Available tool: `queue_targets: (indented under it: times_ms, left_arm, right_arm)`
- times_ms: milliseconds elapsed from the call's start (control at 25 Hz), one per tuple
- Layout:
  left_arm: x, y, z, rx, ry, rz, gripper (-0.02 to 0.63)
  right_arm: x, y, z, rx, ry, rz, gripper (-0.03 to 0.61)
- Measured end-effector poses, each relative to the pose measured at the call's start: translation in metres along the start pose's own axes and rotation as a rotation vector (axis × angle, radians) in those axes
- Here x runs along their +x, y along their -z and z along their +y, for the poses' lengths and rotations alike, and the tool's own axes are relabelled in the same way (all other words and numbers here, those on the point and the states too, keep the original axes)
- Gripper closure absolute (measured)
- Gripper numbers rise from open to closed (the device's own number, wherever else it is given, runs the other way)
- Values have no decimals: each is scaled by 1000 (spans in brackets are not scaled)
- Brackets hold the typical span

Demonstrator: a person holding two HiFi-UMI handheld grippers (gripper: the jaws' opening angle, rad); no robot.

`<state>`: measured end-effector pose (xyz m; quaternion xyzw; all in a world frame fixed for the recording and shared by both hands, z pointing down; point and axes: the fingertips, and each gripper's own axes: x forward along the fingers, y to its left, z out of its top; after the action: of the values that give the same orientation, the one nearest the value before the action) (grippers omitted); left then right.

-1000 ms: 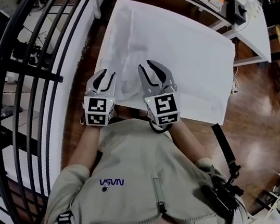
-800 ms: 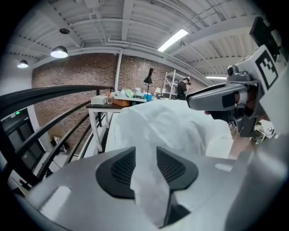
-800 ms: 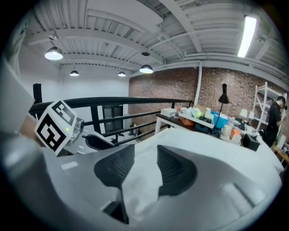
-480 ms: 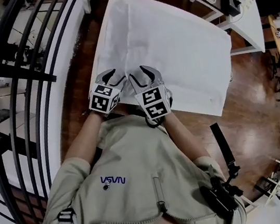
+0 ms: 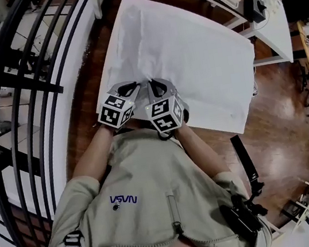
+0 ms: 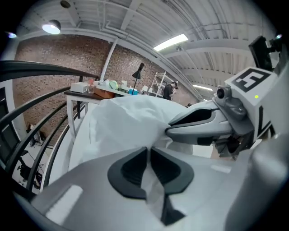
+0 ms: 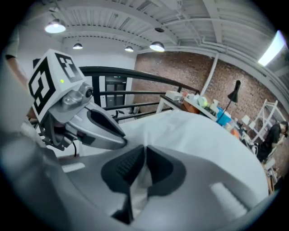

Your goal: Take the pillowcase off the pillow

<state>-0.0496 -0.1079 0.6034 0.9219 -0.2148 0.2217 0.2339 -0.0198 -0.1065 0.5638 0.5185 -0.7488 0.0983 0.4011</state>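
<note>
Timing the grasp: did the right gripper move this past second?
Yes: right gripper sank onto the near edge of the pillowcase, jaws just closing on its fabric.

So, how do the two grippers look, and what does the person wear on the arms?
The left gripper and the right gripper both have light grey curved jaws with black pads. Each carries a white cube with black square markers and a small green light. The person wears a beige short-sleeved shirt; the forearms are bare.
</note>
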Motion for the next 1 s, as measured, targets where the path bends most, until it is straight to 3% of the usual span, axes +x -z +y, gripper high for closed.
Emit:
queue_targets:
  times_ms: [200, 400, 560, 720, 840, 1000]
  left_arm:
    - [-17, -37, -9, 32, -15, -114, 583]
    - [-31, -51, 13, -19, -86, -158, 588]
    - [-30, -49, 20, -49, -100, -172, 586]
    - [-15, -26, 23, -85, -118, -114, 586]
    - [-8, -4, 22, -129, -113, -66, 586]
    - [-7, -1, 17, -112, -107, -71, 584]
  right_arm:
    - [-28, -24, -23, 55, 46, -128, 565]
    - [-67, -21, -96, 201, 212, -209, 571]
    - [-74, 11, -125, 288, 247, -167, 571]
    - [-62, 53, -118, 355, 218, -81, 571]
    - [-46, 77, -105, 350, 183, -6, 571]
    - [-40, 82, -104, 343, 181, 6, 571]
